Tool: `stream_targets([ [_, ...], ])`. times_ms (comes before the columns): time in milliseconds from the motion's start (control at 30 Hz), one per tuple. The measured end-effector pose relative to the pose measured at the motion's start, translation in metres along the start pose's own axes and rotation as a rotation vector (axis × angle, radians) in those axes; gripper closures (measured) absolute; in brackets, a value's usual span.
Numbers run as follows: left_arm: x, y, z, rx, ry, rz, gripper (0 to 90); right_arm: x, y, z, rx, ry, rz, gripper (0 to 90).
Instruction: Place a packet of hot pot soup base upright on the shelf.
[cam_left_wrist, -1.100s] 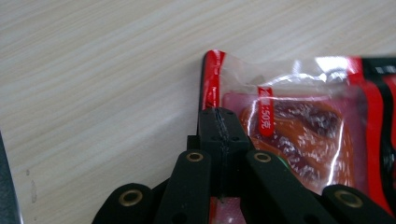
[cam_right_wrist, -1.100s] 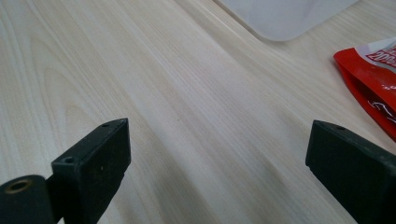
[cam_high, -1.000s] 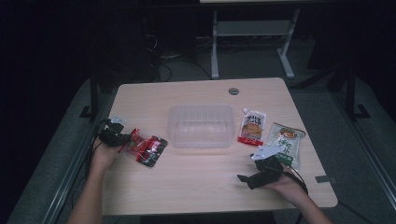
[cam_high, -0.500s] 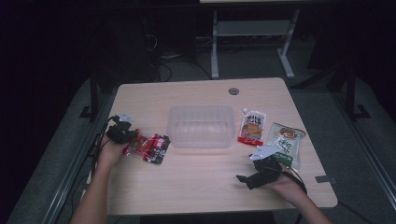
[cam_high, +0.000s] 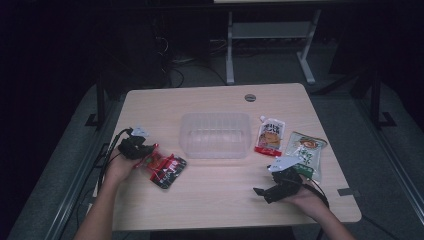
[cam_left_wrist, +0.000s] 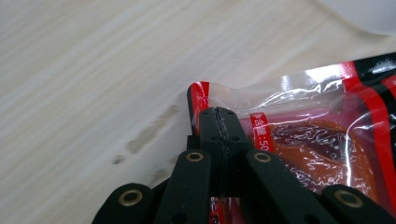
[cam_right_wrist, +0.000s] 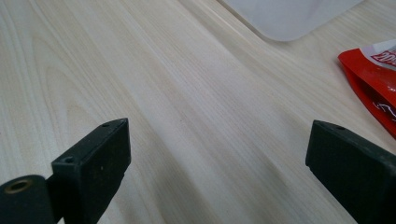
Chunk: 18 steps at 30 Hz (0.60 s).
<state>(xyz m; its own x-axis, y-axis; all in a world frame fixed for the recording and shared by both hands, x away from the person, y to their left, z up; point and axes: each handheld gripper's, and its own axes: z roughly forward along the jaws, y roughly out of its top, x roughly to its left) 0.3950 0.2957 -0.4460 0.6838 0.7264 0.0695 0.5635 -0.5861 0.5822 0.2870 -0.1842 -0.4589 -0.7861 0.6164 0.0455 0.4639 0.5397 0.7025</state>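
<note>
My left gripper is shut on the sealed corner of a red and black snack packet, at the table's left. The packet's far end hangs just above the wood. A clear plastic tub stands in the middle of the table, to the right of the packet. My right gripper rests near the front right edge, open, with bare wood between its jaws.
A red and white pouch lies right of the tub, and a green packet lies beyond it near the right edge. A round cable hole sits at the back of the table. Dark floor surrounds it.
My left gripper has carried the red packet to the right, toward the tub, and lifted it a little. The right gripper has stayed where it was.
</note>
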Motion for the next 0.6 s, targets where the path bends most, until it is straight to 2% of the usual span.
stream_targets([
  [33,-0.008,-0.002,-0.002,-0.003,-0.018,0.003,89.7,0.0,0.0,0.0,0.001,0.0,-0.002,6.3],
  [133,-0.014,-0.004,-0.004,0.001,-0.034,-0.002,89.7,-0.001,0.0,0.0,0.002,-0.002,-0.002,6.3],
  [233,-0.029,-0.01,-0.011,0.011,-0.054,-0.007,89.7,0.0,0.0,0.0,-0.002,-0.003,-0.007,6.3],
  [267,-0.029,-0.01,-0.011,0.011,-0.054,-0.007,89.7,0.0,0.0,0.0,-0.002,-0.003,-0.007,6.3],
  [300,-0.037,-0.013,-0.015,0.015,-0.063,-0.008,89.6,0.001,0.0,-0.001,-0.001,-0.004,-0.003,6.3],
  [433,-0.051,-0.022,-0.025,0.021,-0.076,-0.019,89.6,0.001,0.001,-0.001,0.001,-0.006,-0.007,6.3],
  [467,-0.051,-0.022,-0.025,0.021,-0.076,-0.019,89.6,0.001,0.001,-0.001,0.001,-0.006,-0.007,6.3],
  [500,-0.057,-0.028,-0.031,0.023,-0.081,-0.022,89.6,0.001,0.001,-0.001,0.004,-0.005,-0.009,6.3],
  [600,-0.063,-0.035,-0.036,0.026,-0.087,-0.026,89.6,0.001,0.001,-0.001,0.005,-0.005,-0.01,6.2],
])
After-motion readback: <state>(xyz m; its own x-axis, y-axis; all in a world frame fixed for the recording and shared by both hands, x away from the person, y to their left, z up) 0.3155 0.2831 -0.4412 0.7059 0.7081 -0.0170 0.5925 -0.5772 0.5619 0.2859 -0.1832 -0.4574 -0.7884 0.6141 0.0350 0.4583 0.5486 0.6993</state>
